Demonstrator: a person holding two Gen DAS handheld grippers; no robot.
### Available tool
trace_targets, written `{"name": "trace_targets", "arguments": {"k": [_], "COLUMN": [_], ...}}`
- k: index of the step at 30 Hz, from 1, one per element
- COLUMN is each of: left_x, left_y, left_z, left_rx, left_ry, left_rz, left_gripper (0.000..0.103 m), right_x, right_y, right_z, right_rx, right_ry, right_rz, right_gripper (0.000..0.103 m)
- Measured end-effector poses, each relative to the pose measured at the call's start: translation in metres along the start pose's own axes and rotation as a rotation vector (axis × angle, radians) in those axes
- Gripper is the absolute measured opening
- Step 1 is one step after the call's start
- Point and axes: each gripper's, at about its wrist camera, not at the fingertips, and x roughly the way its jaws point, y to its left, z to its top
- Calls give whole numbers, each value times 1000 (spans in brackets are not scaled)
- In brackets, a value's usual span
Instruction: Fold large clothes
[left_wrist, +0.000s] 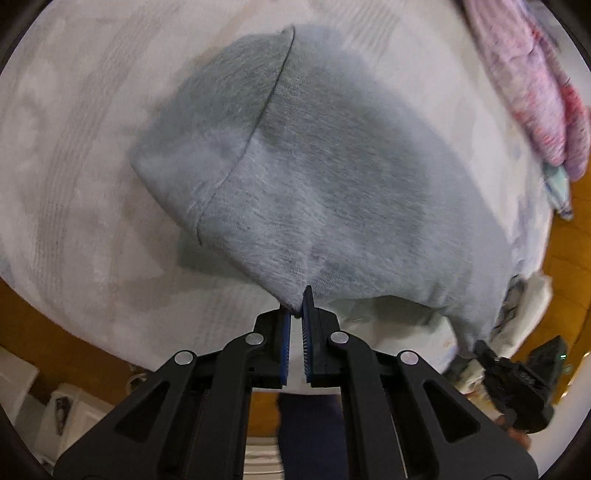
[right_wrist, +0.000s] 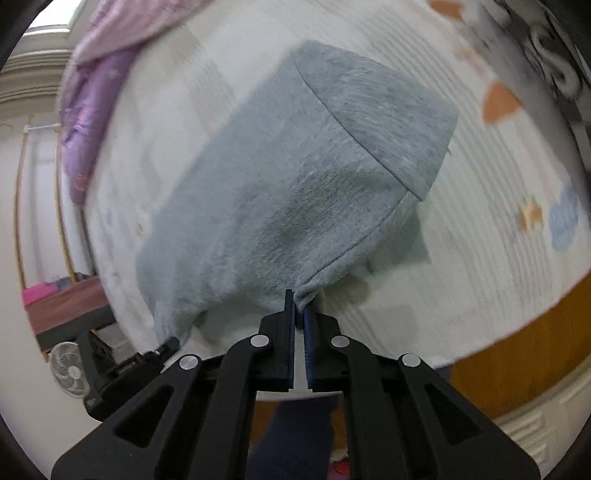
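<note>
A grey sweatshirt (left_wrist: 325, 166) hangs stretched over a white patterned bed (left_wrist: 74, 184), its near edge lifted off the cover. My left gripper (left_wrist: 297, 306) is shut on one corner of that near edge. My right gripper (right_wrist: 298, 304) is shut on the other corner of the grey sweatshirt (right_wrist: 288, 192), beside a seam. In the left wrist view the right gripper (left_wrist: 476, 345) shows at the lower right, holding the cloth. The left gripper (right_wrist: 171, 343) appears at the lower left of the right wrist view, also on the cloth. The bed (right_wrist: 480, 258) lies beneath.
A pink and purple quilt (left_wrist: 532, 85) is heaped at the bed's far side, also seen as a purple quilt (right_wrist: 92, 122). A wooden bed frame (right_wrist: 517, 350) borders the mattress. A small fan (right_wrist: 70, 369) stands on the floor. A person's dark trouser leg (left_wrist: 310, 435) is below.
</note>
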Motion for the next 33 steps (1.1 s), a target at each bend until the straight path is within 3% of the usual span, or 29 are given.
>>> {"name": "trace_targets", "arguments": {"k": [2, 9, 15, 17, 18, 19, 20, 22, 24, 26, 28, 33], "left_x": [16, 58, 74, 66, 61, 54, 49, 39, 28, 18, 11, 19], "left_y": [4, 10, 12, 9, 8, 8, 8, 17, 32, 48, 61, 81], "left_z": [-5, -12, 4, 3, 2, 0, -2, -8, -12, -12, -5, 17], "left_rx": [19, 22, -28, 8, 31, 55, 67, 51, -5, -75, -127, -293], "left_ry": [23, 63, 99, 88, 79, 74, 82, 103, 88, 43, -7, -35], "left_rz": [46, 82, 91, 106, 118, 114, 72, 4, -53, -100, -132, -243], "left_gripper": [5, 5, 20, 35, 55, 66, 66, 67, 67, 68, 72, 74], "right_x": [12, 61, 86, 78, 72, 63, 54, 39, 28, 19, 20, 60], "right_y": [-5, -30, -27, -17, -11, -4, 0, 15, 36, 73, 116, 190], "right_z": [-4, 4, 21, 21, 20, 17, 15, 11, 8, 10, 17, 41], "right_rx": [-16, 2, -25, -63, -94, -119, -140, -212, -284, -390, -502, -640], "right_ry": [19, 53, 100, 130, 149, 152, 145, 134, 95, 44, -25, -110], "right_rz": [-52, -122, -164, -178, -195, -218, -241, -289, -294, -244, -213, -202], "right_gripper": [4, 4, 8, 13, 17, 28, 37, 38, 32, 12, 4, 0]}}
